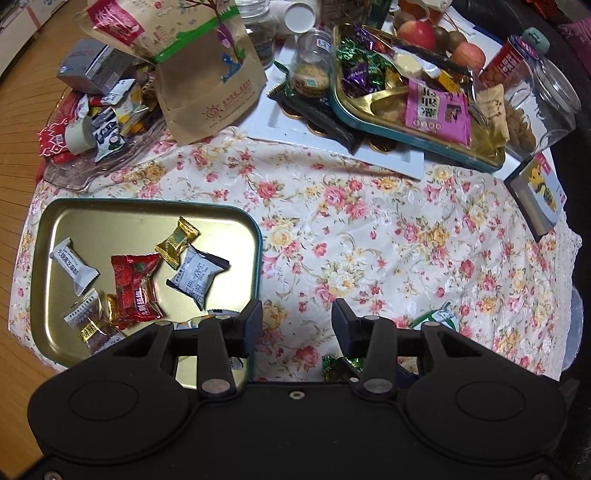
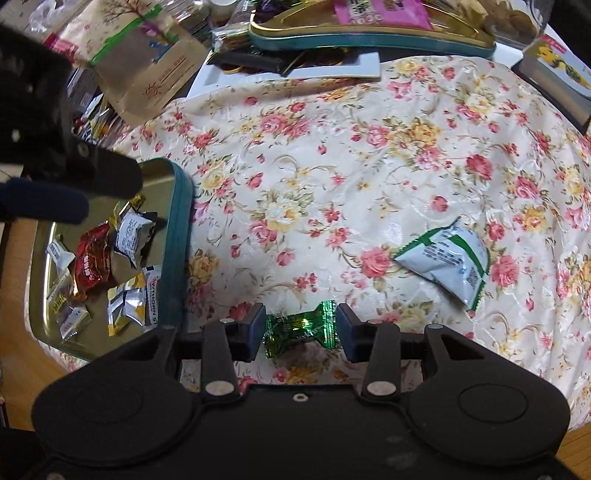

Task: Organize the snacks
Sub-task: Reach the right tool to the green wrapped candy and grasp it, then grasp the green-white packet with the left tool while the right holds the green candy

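My right gripper (image 2: 301, 321) points down at the floral cloth. A green foil candy (image 2: 301, 326) lies crosswise between its fingers, the twisted wrapper ends right at the pads, and I see no squeeze on it. A white-and-green packet (image 2: 447, 262) lies on the cloth to its right. My left gripper (image 1: 297, 314) stands open with nothing in it, over the cloth just right of the gold tin lid (image 1: 147, 210). The lid holds several wrapped snacks, among them a red one (image 1: 135, 286). The same lid (image 2: 184, 221) shows at the left of the right wrist view.
At the back stand a teal-rimmed gold tray (image 1: 424, 142) full of sweets, a brown paper bag (image 1: 207, 74), glass jars (image 1: 550, 99), apples (image 1: 417, 33) and a white tray (image 1: 332, 147). A heap of wrappers (image 1: 96, 122) lies back left. A small box (image 1: 539, 192) sits at the right edge.
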Demonstrator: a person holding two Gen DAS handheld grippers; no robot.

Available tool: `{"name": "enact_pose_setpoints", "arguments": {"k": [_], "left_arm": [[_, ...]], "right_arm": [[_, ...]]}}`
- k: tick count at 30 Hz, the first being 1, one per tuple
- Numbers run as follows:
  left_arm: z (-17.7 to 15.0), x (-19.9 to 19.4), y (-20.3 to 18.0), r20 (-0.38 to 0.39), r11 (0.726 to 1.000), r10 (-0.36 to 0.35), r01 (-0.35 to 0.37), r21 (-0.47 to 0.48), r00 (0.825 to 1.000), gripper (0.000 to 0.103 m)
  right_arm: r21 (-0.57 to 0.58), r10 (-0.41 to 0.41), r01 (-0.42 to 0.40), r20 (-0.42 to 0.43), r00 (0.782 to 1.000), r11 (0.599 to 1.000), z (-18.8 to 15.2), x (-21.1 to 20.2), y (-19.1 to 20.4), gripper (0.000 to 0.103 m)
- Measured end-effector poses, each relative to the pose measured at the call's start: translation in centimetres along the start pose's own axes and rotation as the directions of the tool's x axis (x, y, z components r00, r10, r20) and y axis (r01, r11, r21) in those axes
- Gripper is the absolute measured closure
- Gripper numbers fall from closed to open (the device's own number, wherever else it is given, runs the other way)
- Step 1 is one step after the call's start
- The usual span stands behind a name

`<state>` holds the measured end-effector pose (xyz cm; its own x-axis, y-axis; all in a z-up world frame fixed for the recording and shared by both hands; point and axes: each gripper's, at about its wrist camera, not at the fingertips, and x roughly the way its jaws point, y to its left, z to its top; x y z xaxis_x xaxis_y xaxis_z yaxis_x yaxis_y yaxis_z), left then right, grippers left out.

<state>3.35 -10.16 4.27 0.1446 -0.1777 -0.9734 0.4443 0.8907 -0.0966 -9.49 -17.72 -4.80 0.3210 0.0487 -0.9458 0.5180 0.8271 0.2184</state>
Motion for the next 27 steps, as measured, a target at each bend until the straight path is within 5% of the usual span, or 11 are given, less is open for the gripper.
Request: {"name": "enact_pose_setpoints", "arguments": {"k": [17,27], "left_arm": [[0.2,-1.0,1.1,0.02,0.999,-0.026,0.026,-0.026,0.999,0.053],[0.3,-0.4,-0.5,0.006,1.0,-0.018,0.018,0.002,1.0,0.053]], "right_arm": [[-0.111,-0.104,0.1,-0.029,0.994,0.989,-0.6,2.7,1.4,0.06],[-0.095,-0.14,0.137,-0.025,0.99,0.986,-1.3,1.4,-1.6,0.066]]}}
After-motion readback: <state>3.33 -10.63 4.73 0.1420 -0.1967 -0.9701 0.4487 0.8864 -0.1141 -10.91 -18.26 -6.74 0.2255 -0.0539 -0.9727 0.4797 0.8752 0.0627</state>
